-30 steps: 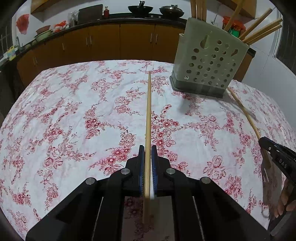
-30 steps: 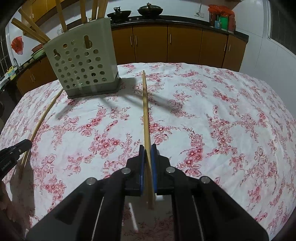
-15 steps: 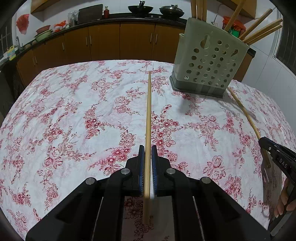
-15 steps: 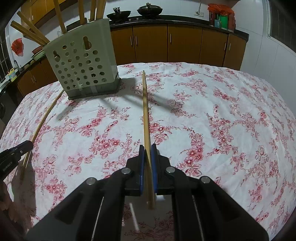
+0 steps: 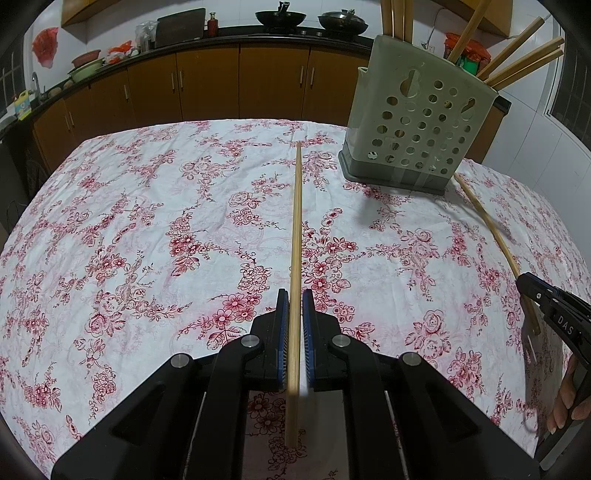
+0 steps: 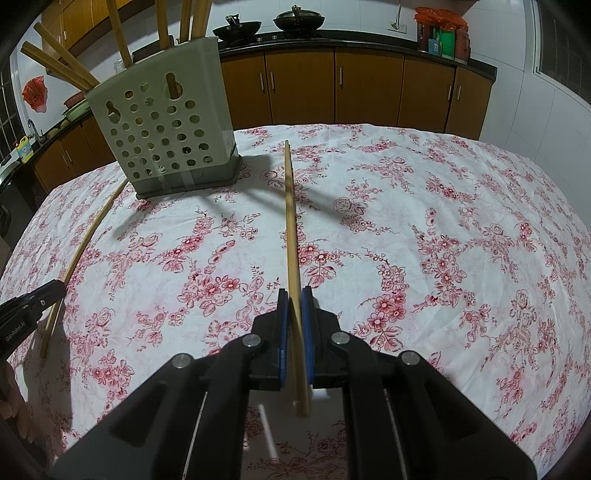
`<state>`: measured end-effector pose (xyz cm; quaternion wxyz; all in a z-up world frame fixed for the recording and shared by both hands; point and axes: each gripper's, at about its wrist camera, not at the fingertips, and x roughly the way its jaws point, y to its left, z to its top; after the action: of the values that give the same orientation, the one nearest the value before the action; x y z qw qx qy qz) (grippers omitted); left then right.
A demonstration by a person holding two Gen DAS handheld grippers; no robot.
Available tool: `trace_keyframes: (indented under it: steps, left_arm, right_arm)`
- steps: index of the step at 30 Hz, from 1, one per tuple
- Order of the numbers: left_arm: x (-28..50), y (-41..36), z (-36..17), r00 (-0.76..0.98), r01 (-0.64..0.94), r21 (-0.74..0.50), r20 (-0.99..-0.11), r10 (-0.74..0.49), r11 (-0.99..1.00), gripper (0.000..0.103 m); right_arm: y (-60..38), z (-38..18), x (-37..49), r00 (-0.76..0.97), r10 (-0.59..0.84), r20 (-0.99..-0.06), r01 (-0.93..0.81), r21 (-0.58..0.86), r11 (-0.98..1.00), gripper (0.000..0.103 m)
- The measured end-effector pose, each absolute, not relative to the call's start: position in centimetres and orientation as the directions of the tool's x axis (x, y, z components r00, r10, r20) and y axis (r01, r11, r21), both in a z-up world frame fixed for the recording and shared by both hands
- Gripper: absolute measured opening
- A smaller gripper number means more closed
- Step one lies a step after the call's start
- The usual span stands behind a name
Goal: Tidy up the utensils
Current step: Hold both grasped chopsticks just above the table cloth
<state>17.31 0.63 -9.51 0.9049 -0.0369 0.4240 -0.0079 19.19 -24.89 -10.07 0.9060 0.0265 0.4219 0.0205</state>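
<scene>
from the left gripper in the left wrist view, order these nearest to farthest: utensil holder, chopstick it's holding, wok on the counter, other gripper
1. The chopstick, clamped between the fingers of the left gripper, running straight ahead.
2. The right gripper, low at the right edge, holding its own chopstick.
3. The utensil holder, ahead to the right on the tablecloth.
4. The wok, on the far counter.

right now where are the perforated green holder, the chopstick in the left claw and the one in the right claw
perforated grey-green plastic utensil holder (image 5: 417, 125): left wrist view, front wall.
long bamboo chopstick in the left claw (image 5: 295, 236): left wrist view, mid shaft.
flat bamboo chopstick in the right claw (image 6: 290, 221): right wrist view, mid shaft.
</scene>
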Motion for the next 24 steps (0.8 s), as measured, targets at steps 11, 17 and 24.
trace_keyframes:
  steps: [11, 17, 24]
  left_arm:
    - [17.2, 0.6, -9.4, 0.641, -0.014, -0.068, -0.767, -0.043, 0.998, 0.009]
    - [16.4, 0.5, -9.4, 0.639, -0.005, -0.037, -0.769, -0.025, 0.999, 0.009]
    - [16.2, 0.4, -9.2, 0.637, 0.01, -0.01, -0.77, -0.014, 1.0, 0.008]
  right_arm:
    - [-24.8, -10.0, 19.0, 0.643, 0.059, -0.764, -0.014, 0.065, 0.998, 0.009]
    - [-25.1, -10.0, 18.2, 0.642, 0.079, -0.763, -0.027, 0.08, 0.996, 0.009]
    - [-25.4, -8.7, 17.6, 0.667, 0.084, -0.74, -0.022, 0.093, 0.995, 0.008]
